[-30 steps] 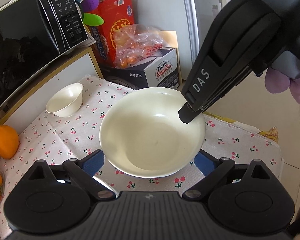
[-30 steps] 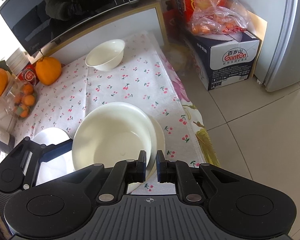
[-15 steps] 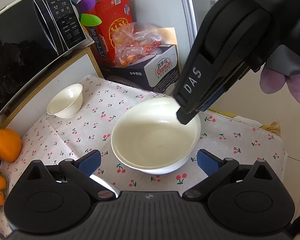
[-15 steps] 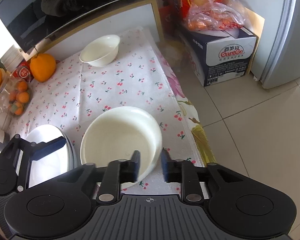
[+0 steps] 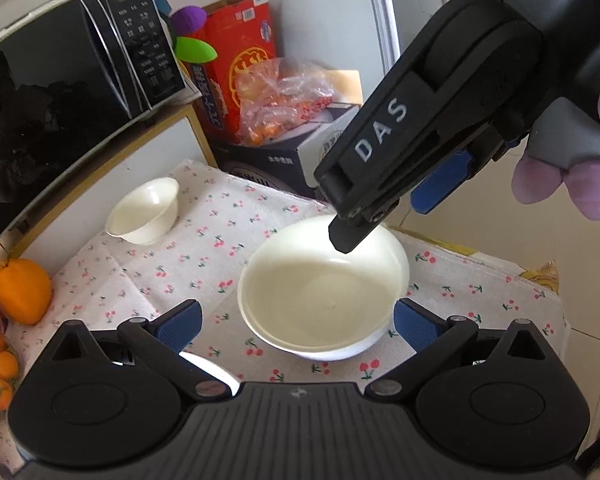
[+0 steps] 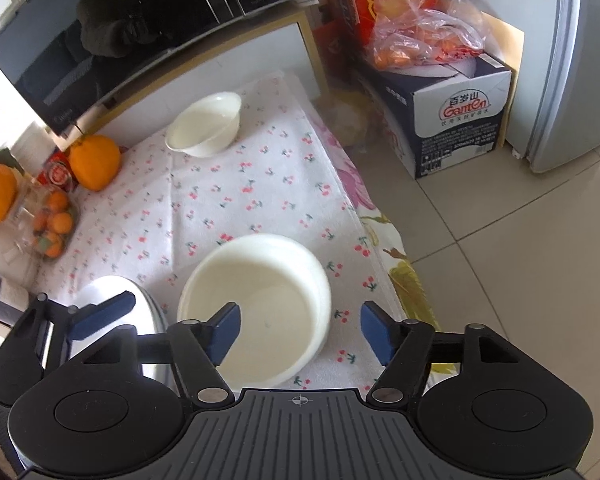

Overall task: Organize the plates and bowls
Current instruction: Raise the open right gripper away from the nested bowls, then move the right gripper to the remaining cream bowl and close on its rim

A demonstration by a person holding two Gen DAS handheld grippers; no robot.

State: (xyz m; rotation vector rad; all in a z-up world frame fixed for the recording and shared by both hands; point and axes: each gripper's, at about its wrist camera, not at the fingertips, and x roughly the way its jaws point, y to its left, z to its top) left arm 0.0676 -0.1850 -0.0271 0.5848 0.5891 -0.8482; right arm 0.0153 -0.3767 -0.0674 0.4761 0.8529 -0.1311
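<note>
1. Bowl (image 6: 260,304), the big white one, sits upright on the cherry cloth (image 6: 236,184) near its floor-side edge.
2. Your right gripper (image 6: 300,332) has just been spreading its jaws; the bowl's near rim lies between them, untouched.
3. Your left gripper (image 5: 296,324) is spread wide, gripping nothing.
4. Small bowl (image 5: 144,210) stands well apart, by the microwave (image 5: 60,92).
5. Plate (image 6: 116,292) lies just left of the bowl.

The large bowl (image 6: 256,304) sits on the tablecloth (image 6: 260,184); the small bowl (image 6: 204,126) lies at 11 o'clock, well apart.
</note>
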